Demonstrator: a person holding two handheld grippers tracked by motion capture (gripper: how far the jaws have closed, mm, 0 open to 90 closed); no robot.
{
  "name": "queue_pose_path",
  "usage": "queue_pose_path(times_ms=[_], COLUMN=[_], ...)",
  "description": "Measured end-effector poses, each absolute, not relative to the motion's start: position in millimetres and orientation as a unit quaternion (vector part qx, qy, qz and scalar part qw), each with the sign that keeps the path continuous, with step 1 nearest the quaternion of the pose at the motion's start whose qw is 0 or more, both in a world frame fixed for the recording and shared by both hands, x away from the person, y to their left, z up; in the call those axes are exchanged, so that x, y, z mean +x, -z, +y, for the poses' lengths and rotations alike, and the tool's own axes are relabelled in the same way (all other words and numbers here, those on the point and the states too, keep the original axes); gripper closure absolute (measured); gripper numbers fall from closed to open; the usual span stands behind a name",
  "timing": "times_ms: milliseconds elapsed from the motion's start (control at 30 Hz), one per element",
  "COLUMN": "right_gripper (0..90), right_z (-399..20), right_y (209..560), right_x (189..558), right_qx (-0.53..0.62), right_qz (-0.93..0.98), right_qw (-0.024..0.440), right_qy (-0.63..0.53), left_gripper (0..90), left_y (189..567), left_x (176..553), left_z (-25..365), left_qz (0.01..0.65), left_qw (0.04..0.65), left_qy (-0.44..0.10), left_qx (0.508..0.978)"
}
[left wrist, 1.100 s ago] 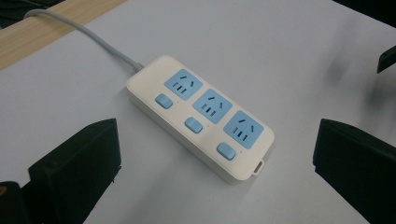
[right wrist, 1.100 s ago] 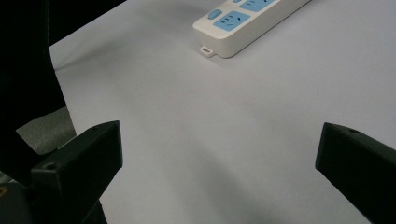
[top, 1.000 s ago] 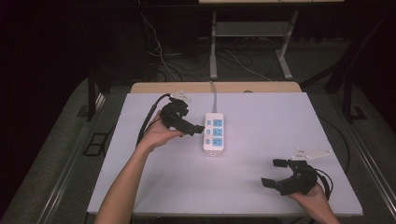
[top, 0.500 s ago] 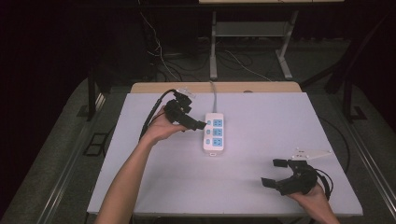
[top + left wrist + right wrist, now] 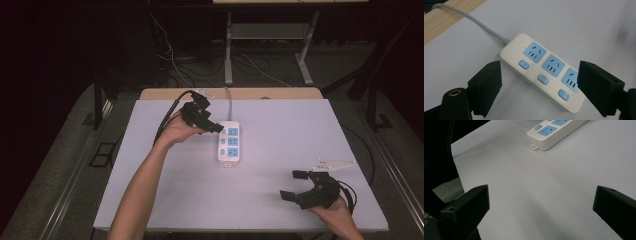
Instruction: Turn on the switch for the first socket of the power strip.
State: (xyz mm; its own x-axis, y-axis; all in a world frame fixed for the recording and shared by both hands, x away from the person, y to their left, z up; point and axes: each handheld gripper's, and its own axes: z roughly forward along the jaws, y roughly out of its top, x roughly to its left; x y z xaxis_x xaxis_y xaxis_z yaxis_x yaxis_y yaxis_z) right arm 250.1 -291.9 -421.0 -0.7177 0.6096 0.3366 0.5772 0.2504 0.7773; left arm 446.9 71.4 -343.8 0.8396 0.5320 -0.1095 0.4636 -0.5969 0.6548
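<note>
A pale grey table [image 5: 260,205] carries a white power strip [image 5: 229,145] just left of centre, lying lengthwise from six to twelve o'clock. Its grey cord [image 5: 229,102] runs off towards twelve o'clock.

Tabletop [image 5: 280,200] evenly lit from overhead; surroundings dark. Soft shadows fall toward 6 o'clock. Near jaws slightly blurred.

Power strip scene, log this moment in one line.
left tongs: open, closing, at power strip | right tongs: open, idle | strip: on table
</note>
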Motion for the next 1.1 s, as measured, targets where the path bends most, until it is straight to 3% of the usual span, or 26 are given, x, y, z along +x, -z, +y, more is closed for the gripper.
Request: queue_pose_path(times_ms=[333,467,600,1033,1100], right_gripper=[0.2,0.2,0.2,0.2,0.2], right_z=[-292.0,-291.9,-291.9,-292.7,-292.9], right_y=[420.9,420.9,420.5,420.7,420.7], right_x=[250.1,250.0,249.8,250.0,250.1], right_qx=[0.375,0.374,0.373,0.373,0.373], right_qz=[0.791,0.791,0.791,0.792,0.792], right_qw=[0.016,0.016,0.017,0.018,0.017], right_qy=[-0.484,-0.483,-0.484,-0.483,-0.483], left_gripper=[34.5,43.8,60.6,88.8,88.9], left_y=[344.8,343.6,344.8,363.4,366.2], left_x=[459.0,462.6,465.7,479.3,480.7], left_z=[65.4,65.9,67.9,66.4,65.2], left_qz=[0.284,0.289,0.295,0.303,0.304], left_qw=[0.355,0.36,0.374,0.372,0.374], left_qy=[-0.069,-0.085,-0.096,-0.082,-0.081], left_qx=[0.888,0.883,0.874,0.873,0.872])
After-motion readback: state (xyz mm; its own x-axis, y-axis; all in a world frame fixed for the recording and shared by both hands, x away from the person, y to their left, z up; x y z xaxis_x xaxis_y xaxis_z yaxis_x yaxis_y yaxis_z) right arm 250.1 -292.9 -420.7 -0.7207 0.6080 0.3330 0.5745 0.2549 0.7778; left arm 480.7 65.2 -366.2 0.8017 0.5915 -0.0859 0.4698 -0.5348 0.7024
